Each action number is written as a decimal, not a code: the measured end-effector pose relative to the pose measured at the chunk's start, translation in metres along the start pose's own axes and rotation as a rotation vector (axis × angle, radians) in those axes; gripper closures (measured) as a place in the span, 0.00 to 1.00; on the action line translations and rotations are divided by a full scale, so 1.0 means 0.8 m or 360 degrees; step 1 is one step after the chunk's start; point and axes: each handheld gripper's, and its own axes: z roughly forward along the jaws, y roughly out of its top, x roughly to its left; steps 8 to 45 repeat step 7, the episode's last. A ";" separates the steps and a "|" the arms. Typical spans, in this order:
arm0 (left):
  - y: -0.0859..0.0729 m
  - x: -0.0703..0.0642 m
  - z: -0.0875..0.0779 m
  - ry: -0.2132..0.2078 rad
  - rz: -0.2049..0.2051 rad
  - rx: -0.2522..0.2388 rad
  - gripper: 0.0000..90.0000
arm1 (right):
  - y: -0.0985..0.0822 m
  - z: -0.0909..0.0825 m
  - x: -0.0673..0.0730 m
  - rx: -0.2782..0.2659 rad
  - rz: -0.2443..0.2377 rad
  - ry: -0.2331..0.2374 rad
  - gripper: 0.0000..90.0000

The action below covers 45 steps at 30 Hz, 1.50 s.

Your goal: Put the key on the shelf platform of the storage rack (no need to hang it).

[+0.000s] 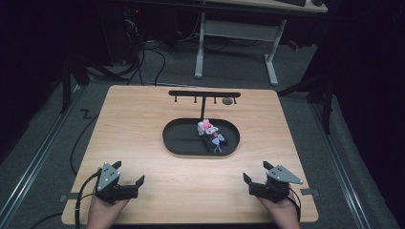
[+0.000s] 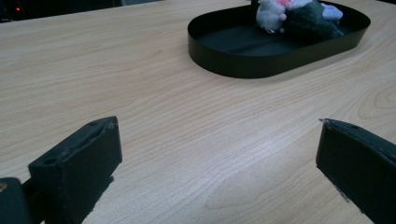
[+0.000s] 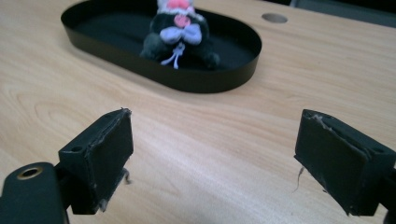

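High view: the left claw [image 1: 129, 174] and the right claw [image 1: 255, 172] rest at the near edge of the light wooden table [image 1: 138, 129], each held in a hand, jaws spread wide and empty. The small plush toys [image 1: 211, 134], a white-and-pink one against a dark one with a pale bow, lie in the right half of the black oval metal tray [image 1: 179, 138] at the table centre. Behind the tray stands a black T-shaped hanger rack [image 1: 204, 95] with small hooks.

Left gripper view: the left claw [image 2: 219, 154] is fully parted over bare wood. The tray [image 2: 243, 60] lies ahead and to the right, with the toys [image 2: 299, 16] at its far end.

Right gripper view: the right claw [image 3: 212, 156] is likewise open with nothing between the jaws. The dark toy [image 3: 180, 39] faces it, just inside the tray wall [image 3: 205, 79].

Procedure, as judged: the toys are probably the work piece. Advance the right claw, which has the more direct line. Lift above the tray wall before descending. Centre the jaws on one toy body, not the bow string. Close gently; plush compresses.
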 end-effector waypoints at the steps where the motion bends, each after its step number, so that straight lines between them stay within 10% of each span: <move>1: 0.000 0.000 -0.001 -0.0008 0.0012 0.0005 0.01 | -0.001 0.000 0.001 0.0004 -0.0013 0.0002 0.13; 45: 0.000 0.003 -0.003 -0.0032 0.0007 -0.0015 0.01 | -0.002 0.003 -0.001 0.0026 0.0027 -0.0004 0.12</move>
